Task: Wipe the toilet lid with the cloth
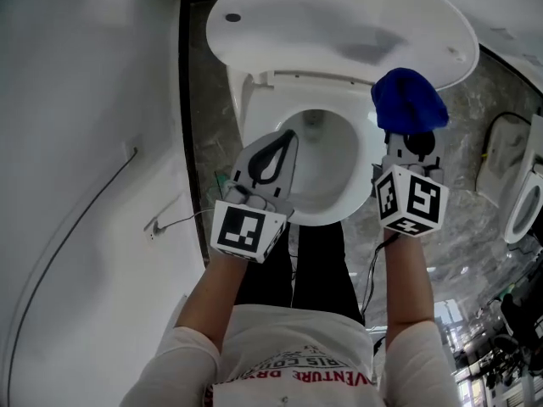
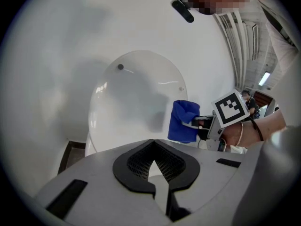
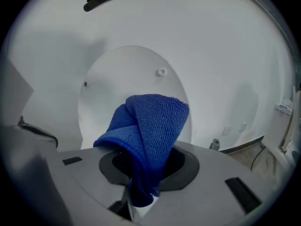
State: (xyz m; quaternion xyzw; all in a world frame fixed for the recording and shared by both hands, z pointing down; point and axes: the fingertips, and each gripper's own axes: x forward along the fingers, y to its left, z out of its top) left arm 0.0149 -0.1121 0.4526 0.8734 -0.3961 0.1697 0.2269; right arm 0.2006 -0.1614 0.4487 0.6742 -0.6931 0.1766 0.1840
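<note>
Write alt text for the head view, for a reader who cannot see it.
Seen from above, the right gripper holds a folded blue terry cloth near the raised white toilet lid. The left gripper, jaws together and empty, hovers over the open white toilet bowl.

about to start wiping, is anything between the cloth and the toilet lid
Nothing visible does. The blue cloth, clamped in the right gripper, faces the raised lid with only open air between them. The left gripper, jaws together and empty, is off to the side over the bowl.
</note>
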